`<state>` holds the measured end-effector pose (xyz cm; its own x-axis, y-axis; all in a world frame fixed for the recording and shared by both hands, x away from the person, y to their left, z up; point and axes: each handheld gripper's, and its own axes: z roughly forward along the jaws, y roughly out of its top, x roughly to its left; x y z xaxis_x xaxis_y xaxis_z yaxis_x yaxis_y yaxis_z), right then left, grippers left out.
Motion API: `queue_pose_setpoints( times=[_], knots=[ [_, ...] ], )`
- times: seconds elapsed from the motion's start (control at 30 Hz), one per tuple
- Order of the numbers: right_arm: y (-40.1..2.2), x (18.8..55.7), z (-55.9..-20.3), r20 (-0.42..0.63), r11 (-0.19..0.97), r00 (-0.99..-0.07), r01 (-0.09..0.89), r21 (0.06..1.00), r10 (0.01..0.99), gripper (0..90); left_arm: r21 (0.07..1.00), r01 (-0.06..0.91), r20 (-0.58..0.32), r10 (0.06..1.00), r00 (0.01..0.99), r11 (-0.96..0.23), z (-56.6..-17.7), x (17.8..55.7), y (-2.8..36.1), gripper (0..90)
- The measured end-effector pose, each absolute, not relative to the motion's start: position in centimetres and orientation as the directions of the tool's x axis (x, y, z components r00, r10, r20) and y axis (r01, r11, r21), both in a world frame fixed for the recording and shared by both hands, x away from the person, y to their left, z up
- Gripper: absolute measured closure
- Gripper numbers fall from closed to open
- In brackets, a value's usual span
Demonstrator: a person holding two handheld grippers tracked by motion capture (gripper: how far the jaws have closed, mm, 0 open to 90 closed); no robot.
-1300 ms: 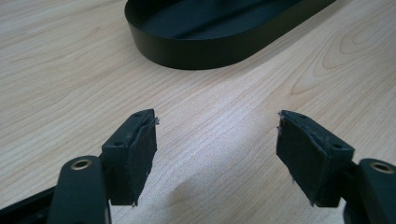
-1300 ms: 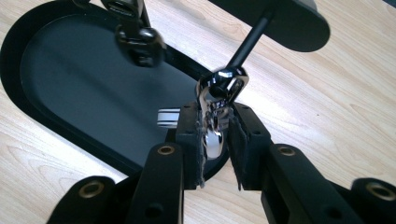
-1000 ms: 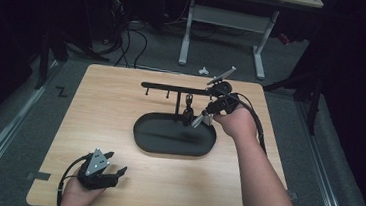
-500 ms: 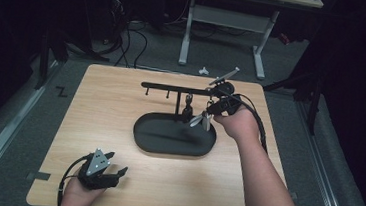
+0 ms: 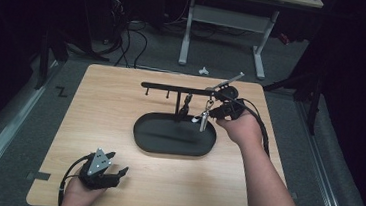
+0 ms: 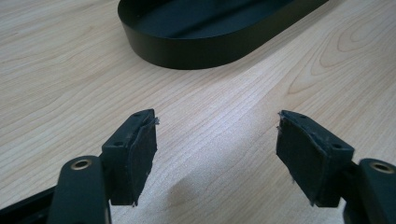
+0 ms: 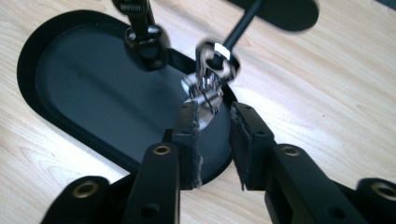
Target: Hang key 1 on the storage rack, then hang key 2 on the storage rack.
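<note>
Item one: my right gripper (image 5: 209,116), held over the right end of the black oval tray (image 5: 143,138), near the far right part of the wooden table (image 5: 105,106). Its jaws have just been opening; in the right gripper view (image 7: 214,135) they stand a little apart, with the lower end of a silver keychain (image 7: 205,88) between them. The near pad looks to lie against the metal piece, the other stands off it, so I count this as a loosened hold, not a clamp.

Item two: the silver keychain (image 5: 205,116), hanging by its ring from a hook under the right half of the black rack bar (image 5: 172,87), dangling above the tray's right end.

Item three: a dark keychain (image 5: 186,106), hanging just beside the rack's upright post, left of the silver one and apart from it.

Item four: the rack and tray, standing in the middle of the table, the bar running parallel to the far edge.

Item five: my left gripper (image 5: 115,170), resting on the table near the front left corner, well apart from the tray. In the left gripper view (image 6: 215,158) its jaws are spread wide with bare wood between them.
</note>
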<state>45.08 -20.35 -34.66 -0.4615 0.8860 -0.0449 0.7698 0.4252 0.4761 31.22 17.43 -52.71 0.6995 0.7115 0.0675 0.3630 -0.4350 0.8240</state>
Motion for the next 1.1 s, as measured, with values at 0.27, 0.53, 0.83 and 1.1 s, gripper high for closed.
queue_pose_setpoints(
  times=[0.27, 0.53, 0.83, 1.1],
  knots=[
    [-21.6, 42.5, -37.0, -0.034, 0.402, -0.456, 0.745, 0.532, 0.889, 57.8, 0.822, 0.361, 0.070, 0.706, 0.705, -0.441, -52.9, 31.2, 17.2, 29.4],
    [-24.4, 39.1, -40.3, -0.034, 0.346, -0.423, 0.689, 0.637, 0.905, 51.4, 0.828, 0.355, 0.072, 0.709, 0.701, -0.435, -52.7, 31.3, 17.1, 29.4],
    [-27.0, 35.0, -44.3, -0.063, 0.323, -0.401, 0.625, 0.710, 0.914, 43.1, 0.827, 0.356, 0.078, 0.717, 0.693, -0.434, -52.6, 31.4, 16.8, 29.3],
    [-29.3, 30.7, -48.6, -0.027, 0.258, -0.382, 0.570, 0.780, 0.924, 36.9, 0.827, 0.368, 0.067, 0.723, 0.688, -0.426, -52.6, 31.1, 16.8, 29.3]
  ],
)
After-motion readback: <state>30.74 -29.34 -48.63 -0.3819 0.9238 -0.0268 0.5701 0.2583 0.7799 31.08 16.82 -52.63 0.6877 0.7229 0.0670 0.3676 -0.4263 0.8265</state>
